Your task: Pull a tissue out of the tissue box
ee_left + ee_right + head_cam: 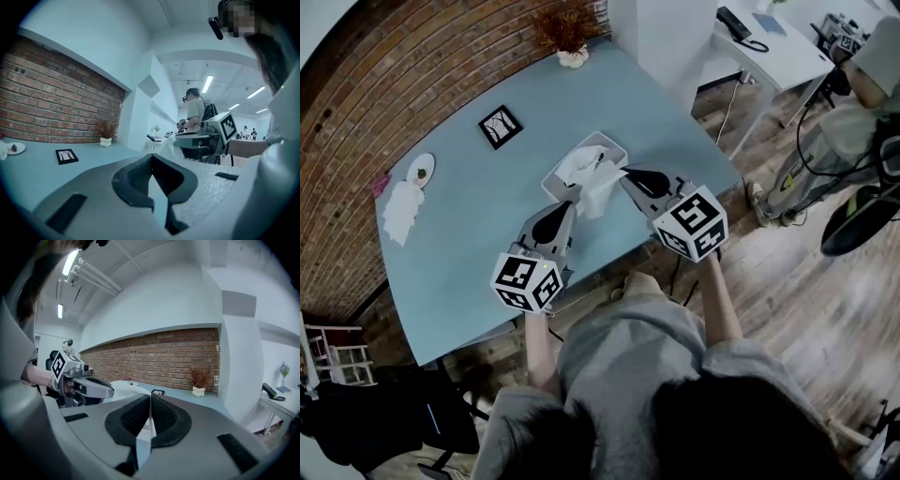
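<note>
Near the middle of the blue-grey table (487,253), the white tissue box (610,144) lies flat with its open top facing up. Taking the head view as a clock face centred on the box, with 12 o'clock away from the person, a white tissue (600,190) stands out of the box on its 5 o'clock side, loose and crumpled.

The right tongs (627,172) come in from 4 o'clock and are clenched on the upper edge of that tissue. Their own view shows the two dark pads pressed together, with white tissue just beyond the tips. From the left gripper view, the tissue rises in a peak at the tip of the right tongs.

The left tongs (568,202) reach in from 7 o'clock, and their tips are at the near edge of the box, just beside the tissue. Their pads are clenched tip to tip, and nothing shows between them. Whether they press on the box cannot be told.

At 10 o'clock from the box lies a small black framed picture (500,127). Farther out at 12 o'clock, against the brick wall (384,66), stands a potted plant (567,33) of dry reddish twigs in a white pot. Well away at 9 o'clock, near the table's left edge, are a small plate (420,169) and some crumpled tissues (401,211) just beside it.
</note>
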`<state>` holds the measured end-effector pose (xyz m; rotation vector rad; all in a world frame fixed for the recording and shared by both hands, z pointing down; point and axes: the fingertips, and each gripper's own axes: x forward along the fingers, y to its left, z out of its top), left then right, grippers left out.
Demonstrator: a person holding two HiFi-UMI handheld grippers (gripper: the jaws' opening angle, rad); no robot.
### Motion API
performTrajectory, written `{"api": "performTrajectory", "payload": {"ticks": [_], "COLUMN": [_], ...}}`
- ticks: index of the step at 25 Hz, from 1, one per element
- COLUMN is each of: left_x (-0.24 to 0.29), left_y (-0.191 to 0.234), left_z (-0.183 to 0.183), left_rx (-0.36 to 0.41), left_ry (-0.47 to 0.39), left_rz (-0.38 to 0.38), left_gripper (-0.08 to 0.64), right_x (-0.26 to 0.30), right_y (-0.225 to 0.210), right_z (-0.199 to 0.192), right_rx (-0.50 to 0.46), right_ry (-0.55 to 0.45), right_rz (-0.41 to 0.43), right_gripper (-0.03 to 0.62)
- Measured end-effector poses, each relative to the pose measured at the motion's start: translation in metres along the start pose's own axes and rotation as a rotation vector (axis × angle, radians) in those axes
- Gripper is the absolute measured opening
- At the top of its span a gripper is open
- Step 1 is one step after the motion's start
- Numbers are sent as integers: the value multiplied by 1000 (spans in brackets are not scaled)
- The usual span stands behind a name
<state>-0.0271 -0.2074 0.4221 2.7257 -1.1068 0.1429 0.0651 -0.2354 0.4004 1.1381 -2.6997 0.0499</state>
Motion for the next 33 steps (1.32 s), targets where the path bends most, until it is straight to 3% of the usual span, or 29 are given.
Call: {"api": "performTrajectory", "payload": {"ticks": [12,33], "left_x": [4,10], "left_y": [-8,-5], "left_z": [11,17], "left_rx": [20,20], "left_ry": [-28,-38], "left_rz": [-24,-39], "left_gripper": [3,3], "right_x": [-17,-12], "right_y": [-4,-7], "right_z": [3,8], "right_rx": [20,14], "right_ry": [-26,-32], "right_rz": [-46,-43], "right_gripper": [2,2]}}
